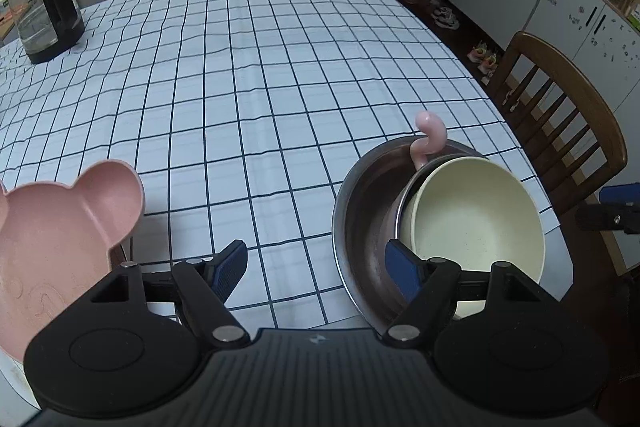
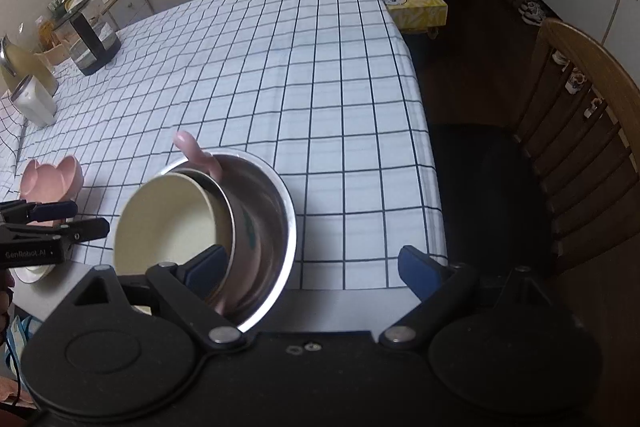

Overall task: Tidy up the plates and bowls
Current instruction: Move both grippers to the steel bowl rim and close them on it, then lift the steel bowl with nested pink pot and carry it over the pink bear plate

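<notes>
Kettle far off – pink plate beside left gripper (open).

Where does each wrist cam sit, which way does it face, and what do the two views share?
Left wrist: on the left gripper, facing forward across the checked table; own open fingers show, the right gripper at the right edge.
Right wrist: on the right gripper, above the table's near right edge, facing the same way; own open fingers show, the left gripper at left.
Shared: steel bowl holding the tilted cream bowl, pink bear-shaped bowl, kettle.
</notes>
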Motion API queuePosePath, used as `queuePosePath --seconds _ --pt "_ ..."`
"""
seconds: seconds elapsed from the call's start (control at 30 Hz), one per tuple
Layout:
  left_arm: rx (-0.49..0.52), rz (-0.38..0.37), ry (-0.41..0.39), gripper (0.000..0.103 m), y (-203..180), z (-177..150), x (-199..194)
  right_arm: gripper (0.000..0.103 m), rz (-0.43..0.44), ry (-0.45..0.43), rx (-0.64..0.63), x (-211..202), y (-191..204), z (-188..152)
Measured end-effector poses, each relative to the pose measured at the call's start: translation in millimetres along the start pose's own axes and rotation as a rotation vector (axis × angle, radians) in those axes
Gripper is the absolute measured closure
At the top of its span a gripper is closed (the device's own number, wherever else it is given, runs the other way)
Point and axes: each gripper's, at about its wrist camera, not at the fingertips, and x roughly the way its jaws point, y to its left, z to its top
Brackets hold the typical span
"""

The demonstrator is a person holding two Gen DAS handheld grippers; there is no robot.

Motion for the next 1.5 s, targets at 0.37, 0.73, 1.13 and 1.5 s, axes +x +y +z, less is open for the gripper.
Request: queuePosePath --seconds 0.37,0.73,1.13,1.5 --pt "-0.035 -0.002 0.059 0.035 -3.1 -5.8 25.2 0.031 0.015 0.108 -0.021 43.9 -1.8 -14.6" --pt "-0.14 -0.105 0.137 0.075 0.5 -6.6 39.4 0.062 0.089 0.164 0.0 72.6 3.7 -4.7" --pt "-0.161 -0.101 0.135 0.087 -2.1 -7.9 42.0 0.086 0.106 0.189 -0.052 74.3 20.5 -4.2" --pt "-0.164 -0.079 0.077 0.088 -3.6 -5.3 21.8 0.087 0.111 0.144 -0.097 62.2 25.0 -2.3"
